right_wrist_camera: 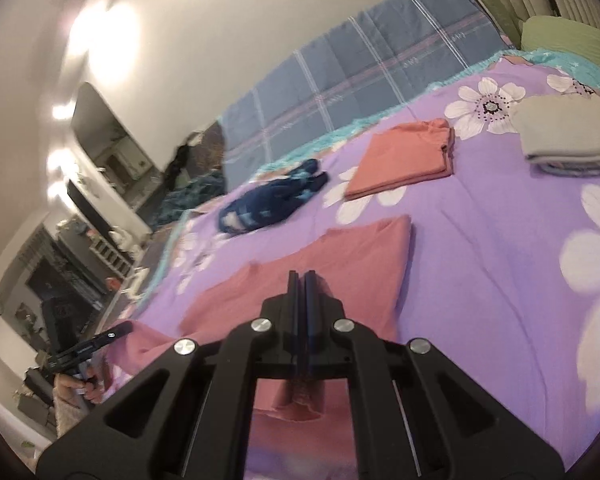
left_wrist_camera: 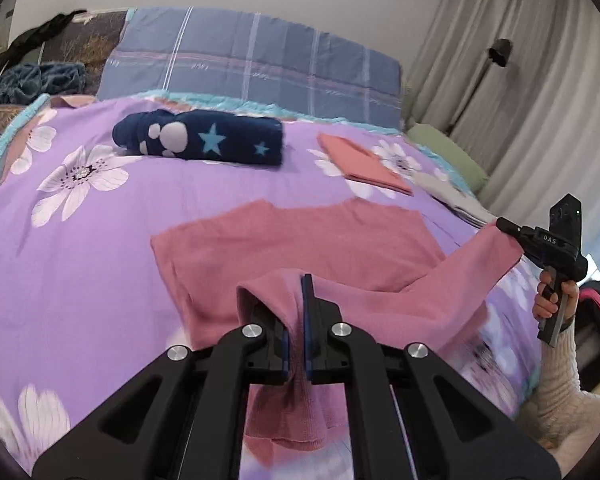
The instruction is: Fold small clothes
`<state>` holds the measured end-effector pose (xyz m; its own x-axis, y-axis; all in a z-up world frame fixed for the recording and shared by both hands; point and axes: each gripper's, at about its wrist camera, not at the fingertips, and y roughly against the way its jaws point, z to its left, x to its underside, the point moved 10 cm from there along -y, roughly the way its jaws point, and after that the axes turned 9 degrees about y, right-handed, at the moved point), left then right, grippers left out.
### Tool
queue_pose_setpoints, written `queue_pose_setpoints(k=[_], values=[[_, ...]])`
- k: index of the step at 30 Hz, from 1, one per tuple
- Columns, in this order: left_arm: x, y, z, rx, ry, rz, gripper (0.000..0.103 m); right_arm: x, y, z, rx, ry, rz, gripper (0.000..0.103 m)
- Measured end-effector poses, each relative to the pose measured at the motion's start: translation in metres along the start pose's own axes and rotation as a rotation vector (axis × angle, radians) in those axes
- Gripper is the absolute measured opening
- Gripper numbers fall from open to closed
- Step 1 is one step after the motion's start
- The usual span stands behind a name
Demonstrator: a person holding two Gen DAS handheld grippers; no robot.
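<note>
A pink garment [left_wrist_camera: 300, 240] lies on the purple flowered bedspread [left_wrist_camera: 100, 220], its far part flat and its near edge lifted. My left gripper [left_wrist_camera: 298, 280] is shut on one near corner of it; cloth hangs between the fingers. My right gripper [left_wrist_camera: 500, 224] is shut on the other corner, held up at the right. In the right wrist view the right gripper [right_wrist_camera: 300, 276] is shut on the pink garment [right_wrist_camera: 320, 272], and the left gripper [right_wrist_camera: 120, 330] shows at lower left holding the cloth.
A rolled navy star-print garment [left_wrist_camera: 200, 136] and a folded orange piece [left_wrist_camera: 360, 160] lie further back. A folded grey stack [right_wrist_camera: 568, 136] sits at the right. A blue plaid quilt [left_wrist_camera: 252, 56] lines the wall. Curtains [left_wrist_camera: 540, 80] hang at the right.
</note>
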<state>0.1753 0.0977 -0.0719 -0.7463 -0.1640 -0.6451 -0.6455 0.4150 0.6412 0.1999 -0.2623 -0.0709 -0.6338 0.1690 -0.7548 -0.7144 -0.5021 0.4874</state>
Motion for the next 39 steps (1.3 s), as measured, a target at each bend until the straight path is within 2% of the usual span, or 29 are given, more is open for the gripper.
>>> queue_pose_setpoints(k=[3, 6, 9, 11, 13, 16, 20, 22, 23, 24, 26, 29, 31, 33, 34, 35, 36, 37, 38, 39], values=[[-0.01, -0.051, 0.029, -0.042, 0.045, 0.041, 0.005, 0.001, -0.055, -0.029, 0.069, -0.013, 0.074, 0.003], [0.003, -0.1, 0.056, -0.072, 0.1, 0.118, 0.005, 0.026, -0.103, -0.064, 0.119, -0.082, 0.16, 0.003], [0.016, -0.122, 0.07, -0.057, 0.146, 0.152, 0.005, 0.039, -0.117, -0.077, 0.11, -0.117, 0.186, 0.003], [0.015, -0.117, 0.07, -0.038, 0.15, 0.14, 0.006, 0.039, -0.114, -0.077, 0.092, -0.116, 0.181, 0.004], [0.013, -0.108, 0.068, -0.024, 0.151, 0.127, 0.009, 0.036, -0.107, -0.072, 0.071, -0.106, 0.176, 0.009], [0.016, -0.091, 0.065, -0.024, 0.144, 0.104, 0.027, 0.039, -0.092, -0.063, 0.063, -0.067, 0.182, 0.013], [0.032, -0.075, 0.058, -0.016, 0.134, 0.115, 0.028, 0.053, -0.074, -0.052, 0.084, -0.005, 0.213, 0.017], [0.043, -0.074, 0.061, -0.033, 0.142, 0.147, 0.028, 0.059, -0.068, -0.051, 0.088, 0.007, 0.222, 0.014], [0.048, -0.074, 0.062, -0.034, 0.142, 0.163, 0.017, 0.061, -0.066, -0.05, 0.087, 0.012, 0.224, 0.009], [0.054, -0.076, 0.06, -0.028, 0.135, 0.186, 0.005, 0.062, -0.065, -0.049, 0.084, 0.014, 0.224, 0.008], [0.054, -0.076, 0.058, -0.012, 0.149, 0.19, 0.004, 0.057, -0.062, -0.044, 0.067, 0.006, 0.21, 0.007], [0.03, -0.072, 0.051, 0.015, 0.168, 0.144, 0.004, 0.037, -0.065, -0.039, 0.023, -0.035, 0.173, 0.006], [-0.004, -0.07, 0.048, 0.02, 0.175, 0.077, 0.004, 0.01, -0.073, -0.039, 0.018, -0.053, 0.132, 0.006], [-0.036, -0.071, 0.054, 0.026, 0.234, 0.016, 0.005, -0.012, -0.085, -0.044, 0.035, -0.068, 0.109, 0.006], [-0.057, -0.073, 0.065, -0.003, 0.282, -0.038, 0.006, -0.025, -0.097, -0.052, 0.062, -0.079, 0.104, 0.012], [-0.072, -0.076, 0.079, -0.049, 0.325, -0.095, 0.013, -0.033, -0.108, -0.061, 0.091, -0.094, 0.105, 0.017], [-0.079, -0.078, 0.087, -0.071, 0.343, -0.116, 0.025, -0.039, -0.12, -0.075, 0.14, -0.12, 0.109, 0.031], [-0.084, -0.083, 0.095, -0.085, 0.369, -0.127, 0.033, -0.041, -0.125, -0.081, 0.162, -0.134, 0.117, 0.035], [-0.085, -0.085, 0.1, -0.096, 0.384, -0.125, 0.047, -0.042, -0.129, -0.084, 0.166, -0.141, 0.123, 0.036], [-0.083, -0.088, 0.104, -0.114, 0.387, -0.123, 0.048, -0.042, -0.132, -0.085, 0.157, -0.136, 0.126, 0.037]])
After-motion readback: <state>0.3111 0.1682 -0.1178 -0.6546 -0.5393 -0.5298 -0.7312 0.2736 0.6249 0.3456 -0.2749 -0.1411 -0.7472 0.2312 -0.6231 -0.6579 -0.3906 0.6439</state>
